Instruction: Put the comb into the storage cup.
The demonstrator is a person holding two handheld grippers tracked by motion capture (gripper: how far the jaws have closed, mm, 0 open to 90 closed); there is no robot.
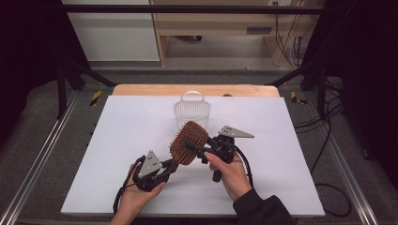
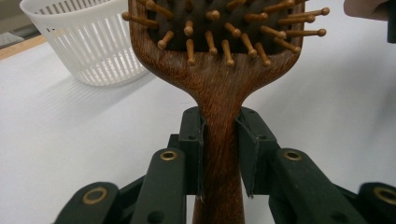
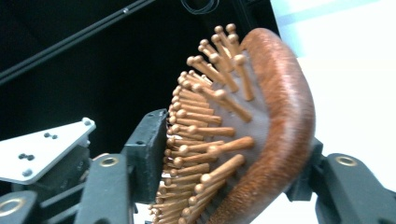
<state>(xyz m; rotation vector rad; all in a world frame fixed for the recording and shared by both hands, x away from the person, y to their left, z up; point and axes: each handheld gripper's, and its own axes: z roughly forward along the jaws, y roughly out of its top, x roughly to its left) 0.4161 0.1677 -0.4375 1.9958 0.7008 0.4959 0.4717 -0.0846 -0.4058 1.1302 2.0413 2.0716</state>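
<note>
1. High view shows a wooden hairbrush (image 1: 188, 142) held above the middle of the white tabletop (image 1: 117, 140), lifted clear of the sheet, with both grippers on it.
2. The left gripper (image 1: 170, 166), held in the person's left hand (image 1: 136, 194) toward the near edge, clamps the brush's handle; in the left gripper view its jaws press both sides of the narrow wooden neck just below the paddle.
3. The right gripper (image 1: 193, 147), held in the right hand (image 1: 232, 173), reaches in from the right and its jaws are closed across the brush head.
4. In the right gripper view one jaw sits against the bristle (image 3: 219, 119) tips and the other against the rounded wooden back.
5. A white slatted basket (image 1: 191, 112) stands upright near the far edge of the tabletop, just beyond the brush head and apart from it.
6. The brush slants from the left gripper up toward the basket, bristles facing the person's left.
</note>
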